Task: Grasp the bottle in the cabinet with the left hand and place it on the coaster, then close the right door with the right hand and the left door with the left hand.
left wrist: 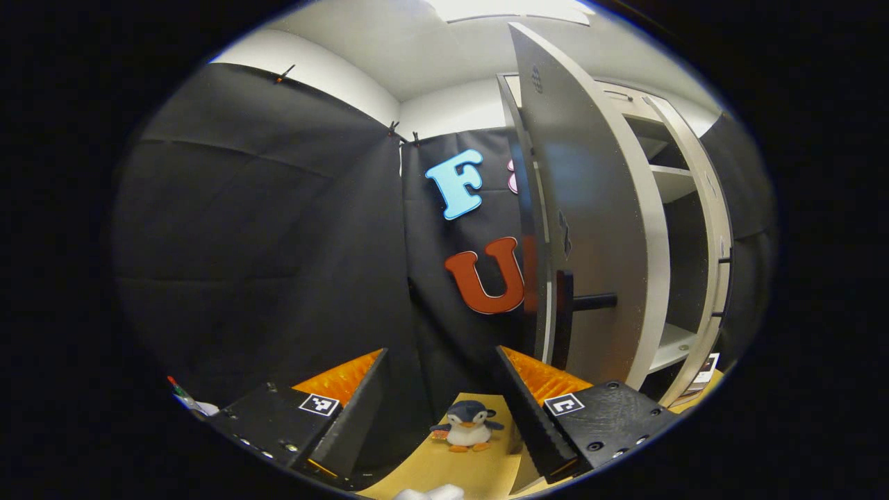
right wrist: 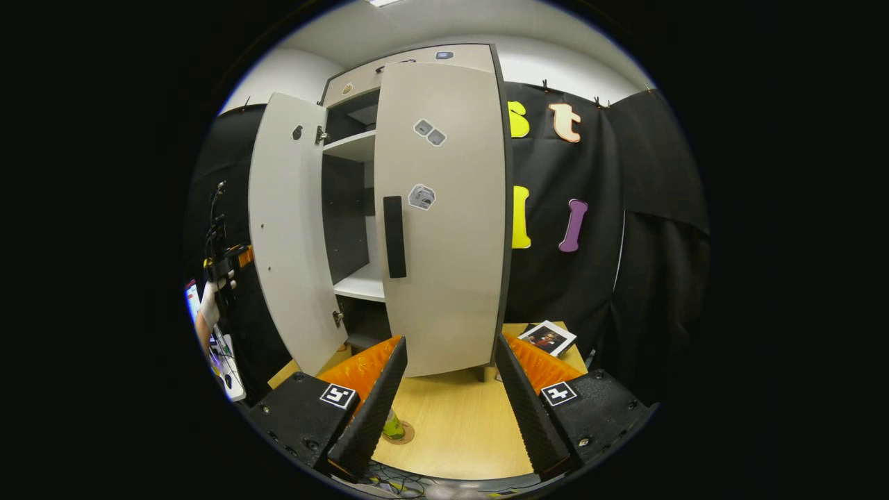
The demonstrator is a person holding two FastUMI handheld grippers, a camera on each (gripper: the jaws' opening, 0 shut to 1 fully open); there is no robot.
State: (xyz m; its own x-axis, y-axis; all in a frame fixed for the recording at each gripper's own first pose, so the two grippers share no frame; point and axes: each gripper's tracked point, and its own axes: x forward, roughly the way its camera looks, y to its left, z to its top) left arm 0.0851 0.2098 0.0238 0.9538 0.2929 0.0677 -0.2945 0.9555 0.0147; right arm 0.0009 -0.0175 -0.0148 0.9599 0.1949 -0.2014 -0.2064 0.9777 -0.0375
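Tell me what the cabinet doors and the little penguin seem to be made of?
Cabinet doors: probably laminated board, matte pale grey, flat with a thin dark edge. Penguin: a soft plush toy, judging by its fuzzy, rounded body.

Wooden tabletop [right wrist: 458,417] carries cabinet [right wrist: 444,208], bottle [right wrist: 393,425] on coaster [right wrist: 405,435], photo [right wrist: 547,338], penguin toy [left wrist: 467,425].

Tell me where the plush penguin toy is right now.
In the left gripper view, the plush penguin toy stands on the wooden tabletop between the left gripper fingers, left of the open grey cabinet door.
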